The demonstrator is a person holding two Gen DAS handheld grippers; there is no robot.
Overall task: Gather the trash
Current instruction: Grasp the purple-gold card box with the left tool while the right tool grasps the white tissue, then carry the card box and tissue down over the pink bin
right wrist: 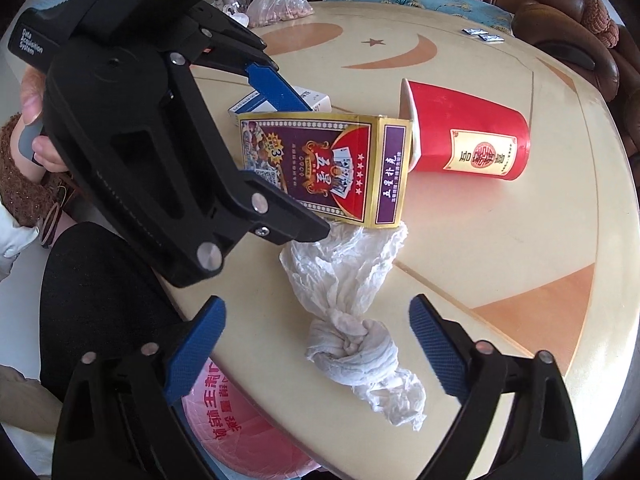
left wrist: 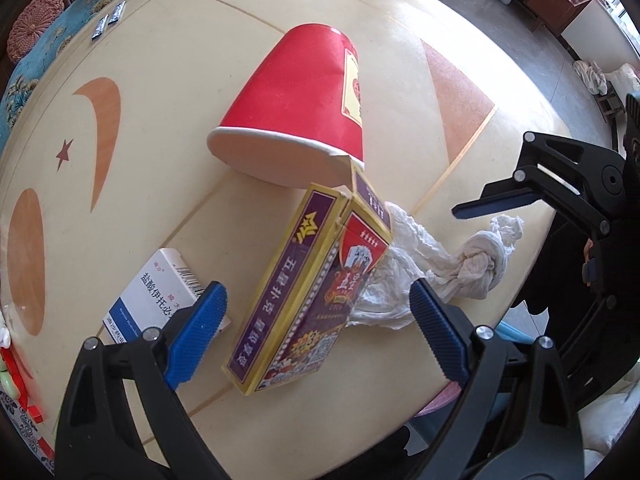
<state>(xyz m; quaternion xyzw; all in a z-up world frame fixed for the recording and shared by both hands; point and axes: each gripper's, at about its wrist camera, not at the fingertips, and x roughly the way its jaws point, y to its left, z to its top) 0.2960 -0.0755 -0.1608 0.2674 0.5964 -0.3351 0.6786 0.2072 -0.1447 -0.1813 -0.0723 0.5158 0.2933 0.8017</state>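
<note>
A purple and gold playing-card box (left wrist: 308, 300) (right wrist: 328, 168) lies on the cream table, its open flap at the mouth of a red paper cup (left wrist: 300, 100) (right wrist: 468, 132) lying on its side. A crumpled white tissue (left wrist: 432, 268) (right wrist: 352, 320), knotted at one end, lies beside the box. My left gripper (left wrist: 316, 328) is open, its jaws on either side of the card box; in the right wrist view the left gripper (right wrist: 296, 160) hangs over the box. My right gripper (right wrist: 316, 344) is open around the tissue's knot, and the right gripper also shows in the left wrist view (left wrist: 476, 210).
A white and blue medicine box (left wrist: 160, 296) (right wrist: 280, 102) lies by the card box. Two small foil sachets (left wrist: 108, 20) (right wrist: 482, 34) lie near the far table edge. A pink bag (right wrist: 248, 432) hangs below the near edge. A bag of nuts (right wrist: 280, 4) stands at the back.
</note>
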